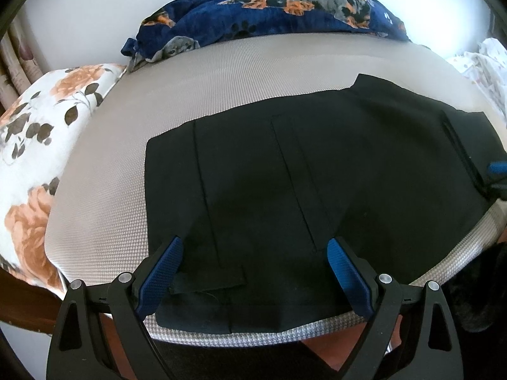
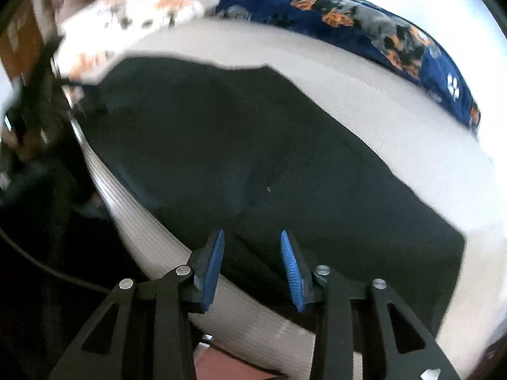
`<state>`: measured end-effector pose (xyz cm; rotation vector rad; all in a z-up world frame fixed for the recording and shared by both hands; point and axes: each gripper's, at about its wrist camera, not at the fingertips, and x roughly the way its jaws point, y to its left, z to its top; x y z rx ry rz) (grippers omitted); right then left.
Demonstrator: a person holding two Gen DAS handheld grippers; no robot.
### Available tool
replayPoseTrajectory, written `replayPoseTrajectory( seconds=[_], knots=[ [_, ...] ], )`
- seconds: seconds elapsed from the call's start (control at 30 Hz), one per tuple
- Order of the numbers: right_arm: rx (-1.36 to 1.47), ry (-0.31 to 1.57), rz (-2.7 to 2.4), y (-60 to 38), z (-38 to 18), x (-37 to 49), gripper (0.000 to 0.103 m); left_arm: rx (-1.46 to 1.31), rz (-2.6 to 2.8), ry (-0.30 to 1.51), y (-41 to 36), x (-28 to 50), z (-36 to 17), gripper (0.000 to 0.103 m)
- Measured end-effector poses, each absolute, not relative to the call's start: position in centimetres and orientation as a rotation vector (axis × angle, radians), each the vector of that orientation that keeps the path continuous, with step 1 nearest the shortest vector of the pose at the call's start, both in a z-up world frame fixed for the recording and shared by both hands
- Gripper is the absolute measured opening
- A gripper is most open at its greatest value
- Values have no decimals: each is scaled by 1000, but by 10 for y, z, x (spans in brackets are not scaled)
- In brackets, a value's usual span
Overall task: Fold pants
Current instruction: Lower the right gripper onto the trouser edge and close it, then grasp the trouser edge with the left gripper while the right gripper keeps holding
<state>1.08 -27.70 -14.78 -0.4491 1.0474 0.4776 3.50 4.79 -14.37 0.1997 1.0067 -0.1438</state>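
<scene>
Black pants (image 1: 285, 174) lie flat across the beige mattress (image 1: 104, 209), reaching its near edge. My left gripper (image 1: 255, 247) is open wide, its blue pads just above the pants' near edge, holding nothing. In the right wrist view the same pants (image 2: 253, 158) spread over the mattress (image 2: 396, 120). My right gripper (image 2: 252, 237) is open, its fingertips hovering over the pants near the mattress edge. A blue tip of the right gripper (image 1: 497, 171) shows at the far right of the left wrist view. The right wrist view is motion-blurred.
A floral pillow (image 1: 38, 145) lies at the left of the bed. A navy dog-print blanket (image 1: 285, 9) is bunched along the far side by the white wall. White patterned fabric (image 1: 484, 63) sits at the far right. The mattress's front edge (image 1: 253, 332) runs under my left gripper.
</scene>
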Motion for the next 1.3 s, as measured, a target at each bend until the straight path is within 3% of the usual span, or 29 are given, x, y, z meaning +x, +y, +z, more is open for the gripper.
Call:
replayPoseTrajectory(
  seconds=[0.13,0.3,0.33,0.37,0.6,0.77,0.9,0.93,1.03,1.13,1.23,1.3],
  knots=[
    [-476,1054,493,-275,-156,11,35,197,-143,1008,49,36,-144,92],
    [-320,1111,479,-292,-153,27,17,196,-143,1010,49,35,-144,92],
    [-268,1126,482,-297,-151,30,4,195,-142,1010,49,36,-144,92],
    [-237,1136,477,-300,-150,32,2,195,-143,1011,49,35,-144,92],
    [-143,1112,506,-306,-147,26,2,196,-142,1012,49,36,-144,92],
    [-368,1080,498,-283,-146,16,9,198,-152,1007,48,35,-142,92],
    [-56,1079,524,-321,-133,18,10,158,-337,914,33,25,-110,92],
    [94,1081,533,-337,-130,19,17,121,-432,915,26,25,-102,92],
    [716,1076,562,-395,-140,13,67,28,-678,947,-3,36,-82,92],
    [1076,968,575,-428,-155,-5,68,-50,-905,993,-49,57,-69,92],
    [1225,916,556,-439,-169,-20,69,-130,-1033,1027,-84,81,-67,88],
    [1259,925,524,-443,-176,-25,70,-125,-1078,1052,-107,99,-69,75]
  ],
)
